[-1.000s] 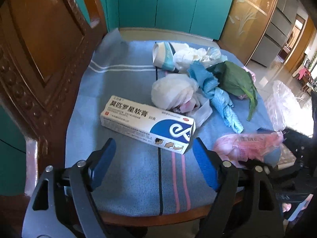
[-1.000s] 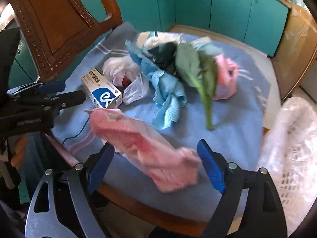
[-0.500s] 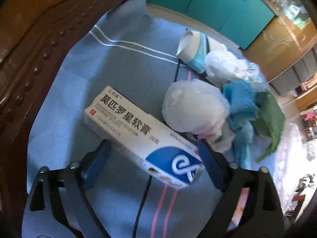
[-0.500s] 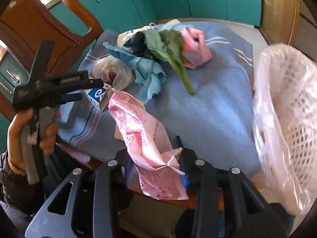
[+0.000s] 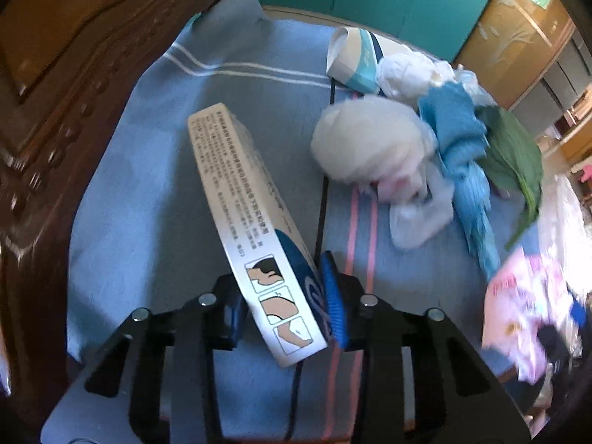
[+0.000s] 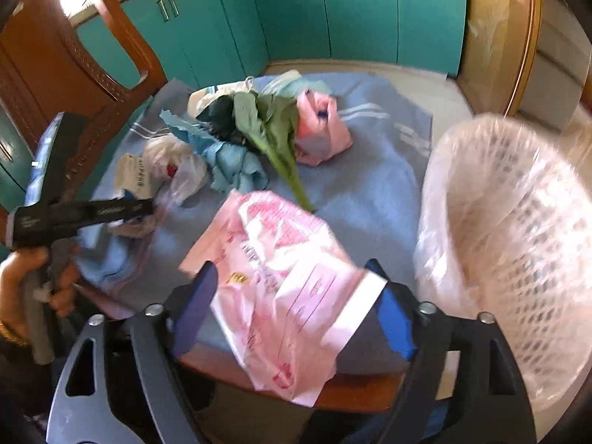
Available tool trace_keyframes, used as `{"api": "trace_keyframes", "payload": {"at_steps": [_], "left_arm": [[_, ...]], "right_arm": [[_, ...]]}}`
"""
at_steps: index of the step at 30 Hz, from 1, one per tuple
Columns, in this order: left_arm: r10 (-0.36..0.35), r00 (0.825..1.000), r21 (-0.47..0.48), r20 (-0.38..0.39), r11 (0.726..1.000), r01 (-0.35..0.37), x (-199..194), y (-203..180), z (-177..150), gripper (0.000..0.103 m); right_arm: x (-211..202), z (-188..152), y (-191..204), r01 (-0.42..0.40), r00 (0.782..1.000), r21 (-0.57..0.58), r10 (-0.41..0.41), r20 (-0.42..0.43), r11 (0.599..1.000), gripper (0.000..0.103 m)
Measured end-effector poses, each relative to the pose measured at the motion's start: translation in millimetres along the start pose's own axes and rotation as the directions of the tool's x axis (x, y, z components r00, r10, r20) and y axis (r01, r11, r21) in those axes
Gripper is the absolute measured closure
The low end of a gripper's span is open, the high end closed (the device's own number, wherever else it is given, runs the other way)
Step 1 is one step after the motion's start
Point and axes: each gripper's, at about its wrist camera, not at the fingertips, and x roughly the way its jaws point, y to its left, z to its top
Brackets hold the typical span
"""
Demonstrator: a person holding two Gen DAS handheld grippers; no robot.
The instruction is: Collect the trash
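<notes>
While half a second ago its blue pads only straddled the ointment box point(image 5: 255, 229) lying flat on the blue cloth point(image 5: 148, 222), the left gripper point(image 5: 285, 310) is now clamped on the box's near end, and the box stands tilted on its long edge, its far end apparently lifted. That piece looks secured and ready to carry off. Beyond it on the table lie a crushed paper cup point(image 5: 355, 59), a white plastic bag wad point(image 5: 373, 144), a torn blue rag point(image 5: 462, 155) and a green leaf point(image 5: 514, 155), all heaped together and untouched.

Seen from the right wrist, the right gripper point(image 6: 292, 314) has the pink plastic bag point(image 6: 281, 281) draped between its pads; the jaws stand wider than half a second ago, when they pinched it tight. With motion blur I cannot tell whether they are releasing it or loosely carrying it. Just to the right, touching the table edge point(image 6: 351, 392), stands a white mesh bin point(image 6: 518, 259) lined with a clear bag. Its inside faces away, so I cannot tell what it holds. Back on the cloth a second pink bag point(image 6: 318, 129) lies beside the leaf stalk. Most of the trash remains to be collected.
</notes>
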Motion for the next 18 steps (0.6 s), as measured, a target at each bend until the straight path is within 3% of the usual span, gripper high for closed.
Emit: {"api": "trace_keyframes", "payload": {"at_steps": [3,5,6,10,14,18], "left_arm": [[-0.019,1.0,-0.01,-0.001,1.0,0.019,-4.3,6.2,-4.7,0.056],[-0.019,1.0,-0.017,0.013,1.0,0.02,-5.9,8.7,-2.0,0.035],[-0.015,1.0,-0.018,0.023,1.0,0.015,-5.9,9.0,-0.1,0.033],[0.013,1.0,0.003,0.01,1.0,-0.014,5.4,2.2,8.9,0.032],[0.063,0.998,0.042,0.009,0.997,-0.064,14.9,-7.2,10.9,0.031],[0.064,0.998,0.055,0.015,0.996,-0.065,14.0,-17.2,7.5,0.03]], "right_arm": [[3.9,6.8,10.4,0.052,0.999,-0.107,-0.052,0.006,0.993,0.013],[12.6,9.5,22.2,0.053,0.998,-0.219,-0.058,-0.016,0.974,0.011],[17.4,9.3,26.5,0.045,0.998,-0.258,-0.055,-0.033,0.965,0.011],[33.1,8.9,37.3,0.049,0.995,-0.34,-0.077,-0.067,0.939,0.009],[40.3,10.9,35.0,0.063,0.992,-0.331,-0.095,-0.08,0.942,0.009],[43.4,11.6,30.5,0.058,0.993,-0.321,-0.088,-0.08,0.945,0.007]]}}
